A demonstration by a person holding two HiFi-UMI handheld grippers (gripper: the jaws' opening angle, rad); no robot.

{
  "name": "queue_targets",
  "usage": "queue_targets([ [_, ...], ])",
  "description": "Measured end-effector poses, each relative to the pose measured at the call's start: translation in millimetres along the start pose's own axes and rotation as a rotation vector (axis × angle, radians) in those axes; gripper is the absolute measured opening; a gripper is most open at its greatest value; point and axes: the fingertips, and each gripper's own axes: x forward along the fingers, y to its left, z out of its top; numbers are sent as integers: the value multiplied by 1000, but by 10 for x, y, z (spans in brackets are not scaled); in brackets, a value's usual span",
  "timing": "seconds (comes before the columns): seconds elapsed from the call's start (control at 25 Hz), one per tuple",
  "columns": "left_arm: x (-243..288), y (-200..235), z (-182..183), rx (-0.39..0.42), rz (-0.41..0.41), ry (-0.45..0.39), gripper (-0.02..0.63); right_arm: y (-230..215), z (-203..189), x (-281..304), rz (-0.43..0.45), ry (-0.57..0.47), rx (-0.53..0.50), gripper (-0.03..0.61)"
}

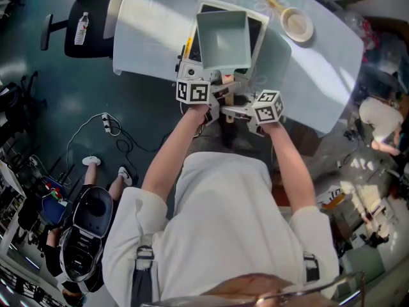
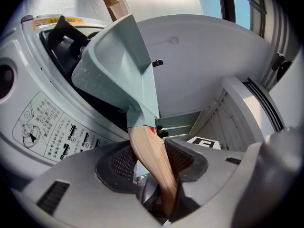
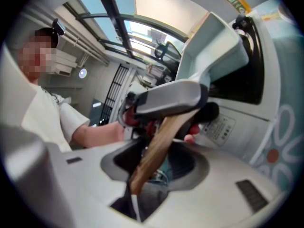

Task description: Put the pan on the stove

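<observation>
**Pan over stove, both claws on its handle**

Pan [image 1: 222,40], square and pale green, is empty. It sits over the black top of the stove [image 1: 256,25], which stands on the white table [image 1: 147,31]. The left gripper view shows the pan tilted against the dark glass. No view settles whether its base touches the glass. A small round bowl [image 1: 297,24] stands on the table to the right of the stove, well apart from the pan, and its pale inside looks bare.

The pan's wooden handle [image 2: 145,144] points back toward the person. The left gripper [image 2: 151,163] is clenched on it, with the pads pressing the wood from both sides close to where it joins the pan. The right gripper [image 3: 153,161] grasps the same handle further back, near its free end. In the right gripper view, the left gripper's jaw lies across the wood just ahead.

Both forearms are bare below short white sleeves. They reach forward from bent elbows and converge at the near edge of the table. The two marker cubes sit side by side, the left one slightly nearer the stove.
</observation>
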Motion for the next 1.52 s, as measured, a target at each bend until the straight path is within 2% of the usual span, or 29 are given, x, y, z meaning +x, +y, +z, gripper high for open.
queue_targets([
  [0.16,5,-45,34,0,-13,3,209,14,73,-37,18,-44,17,184],
  [0.32,15,-81,20,-7,-27,-2,244,-1,72,-56,18,-60,28,189],
  [0.72,-31,-54,98,3,-14,-24,282,-56,73,-67,-14,-75,37,246],
  [1.12,-217,63,151,37,50,-44,296,-143,85,-232,-115,-110,44,273],
  [1.52,-499,73,262,103,113,-57,296,-144,274,-585,-224,-232,40,273],
])
